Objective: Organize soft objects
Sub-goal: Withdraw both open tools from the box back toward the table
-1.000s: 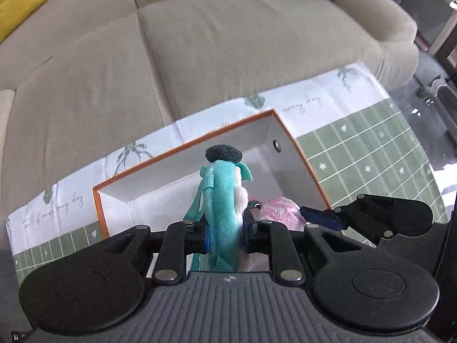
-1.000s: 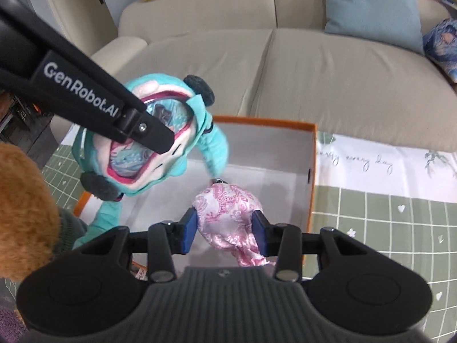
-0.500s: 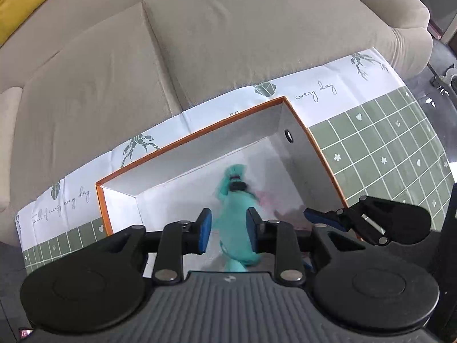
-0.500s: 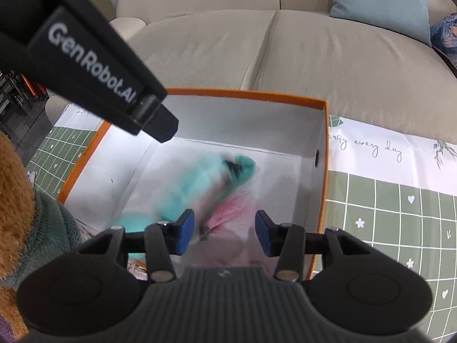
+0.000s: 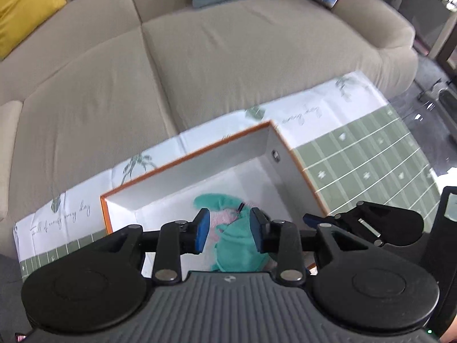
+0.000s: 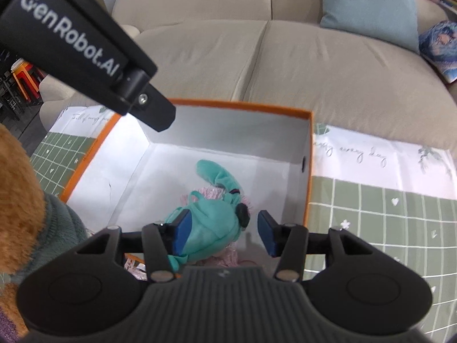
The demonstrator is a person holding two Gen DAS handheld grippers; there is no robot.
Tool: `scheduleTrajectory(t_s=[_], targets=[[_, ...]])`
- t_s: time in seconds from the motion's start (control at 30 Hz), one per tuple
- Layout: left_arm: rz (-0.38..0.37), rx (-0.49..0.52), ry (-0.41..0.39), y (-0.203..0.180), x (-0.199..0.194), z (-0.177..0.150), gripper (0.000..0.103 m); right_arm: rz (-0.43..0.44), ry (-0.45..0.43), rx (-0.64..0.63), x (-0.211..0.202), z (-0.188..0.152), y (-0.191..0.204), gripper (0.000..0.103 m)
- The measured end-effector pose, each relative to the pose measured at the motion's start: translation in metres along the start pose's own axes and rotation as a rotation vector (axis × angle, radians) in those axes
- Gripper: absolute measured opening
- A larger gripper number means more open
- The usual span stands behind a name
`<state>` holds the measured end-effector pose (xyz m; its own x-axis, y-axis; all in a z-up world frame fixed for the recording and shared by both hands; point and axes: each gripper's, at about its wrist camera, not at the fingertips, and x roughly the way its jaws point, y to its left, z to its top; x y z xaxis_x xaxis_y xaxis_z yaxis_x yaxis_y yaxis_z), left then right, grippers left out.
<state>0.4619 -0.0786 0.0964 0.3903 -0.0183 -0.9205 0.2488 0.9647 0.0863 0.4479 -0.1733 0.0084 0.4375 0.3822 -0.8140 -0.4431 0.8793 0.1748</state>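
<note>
A teal plush toy (image 6: 210, 223) lies in the white box with an orange rim (image 6: 242, 104), on top of a pink patterned cloth (image 6: 211, 193). The plush also shows in the left wrist view (image 5: 237, 240), inside the same box (image 5: 188, 154). My left gripper (image 5: 230, 230) is open and empty, held above the plush. My right gripper (image 6: 224, 233) is open and empty above the box's near end. The left gripper's black arm crosses the upper left of the right wrist view.
The box sits on a green-checked and white mat (image 6: 371, 214) in front of a beige sofa (image 5: 228, 51). A brown plush bear in a green sweater (image 6: 20, 200) stands at the left. A yellow cushion (image 5: 22, 8) and a blue cushion (image 6: 368, 3) lie on the sofa.
My left gripper let go of the teal plush and my right gripper let go of the pink cloth. Both dropped into the box. Both grippers lifted and opened wider.
</note>
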Motion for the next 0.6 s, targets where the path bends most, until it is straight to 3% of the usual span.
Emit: scheduleTrajectory(t_s=[0.27, 0.43, 0.6], targets=[[-0.113, 0.043, -0.300, -0.013, -0.085, -0.038, 0.039, -0.075, -0.170, -0.018, -0.070, -0.005, 0.012, 0.057], [-0.128, 0.041, -0.518, -0.028, -0.118, -0.096, 0.039, -0.127, -0.293, -0.032, -0.116, -0.030, 0.026, 0.057], [-0.116, -0.003, -0.686, -0.045, -0.136, -0.169, 0.039, -0.109, -0.416, -0.009, -0.155, -0.075, 0.039, 0.057]])
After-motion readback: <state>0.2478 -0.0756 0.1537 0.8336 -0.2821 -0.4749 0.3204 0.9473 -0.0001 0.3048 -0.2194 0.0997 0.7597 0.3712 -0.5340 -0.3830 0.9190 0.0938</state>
